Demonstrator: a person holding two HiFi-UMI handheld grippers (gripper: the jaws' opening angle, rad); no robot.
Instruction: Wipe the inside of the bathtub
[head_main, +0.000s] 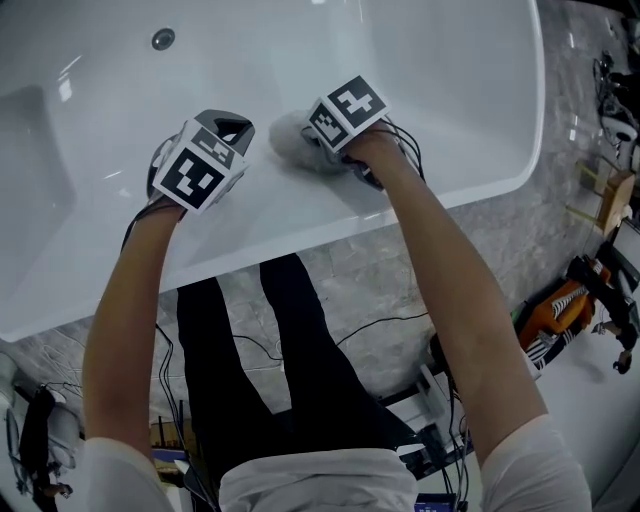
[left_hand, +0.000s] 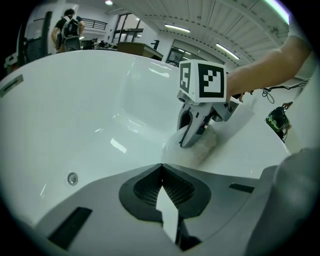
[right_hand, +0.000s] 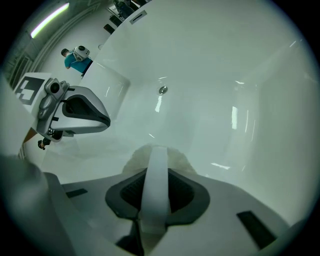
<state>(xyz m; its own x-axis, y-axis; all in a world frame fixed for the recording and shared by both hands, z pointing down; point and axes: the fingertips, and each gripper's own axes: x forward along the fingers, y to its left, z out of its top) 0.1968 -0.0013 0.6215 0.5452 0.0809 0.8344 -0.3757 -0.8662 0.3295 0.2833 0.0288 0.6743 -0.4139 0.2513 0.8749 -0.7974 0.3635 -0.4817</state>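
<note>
One white cloth sits clenched in the jaws of my right gripper, pressed against the near inner wall of the bathtub. My left gripper, just beside it, has its jaws closed on nothing.

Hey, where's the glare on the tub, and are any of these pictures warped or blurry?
Head view: sharp, barely warped, faint glare streaks on the tub. Left gripper view: fisheye bend, dark corners, bright reflections on its wall. Right gripper view: same bend, glare bars on the wall, cloth soft near the lens.
</note>
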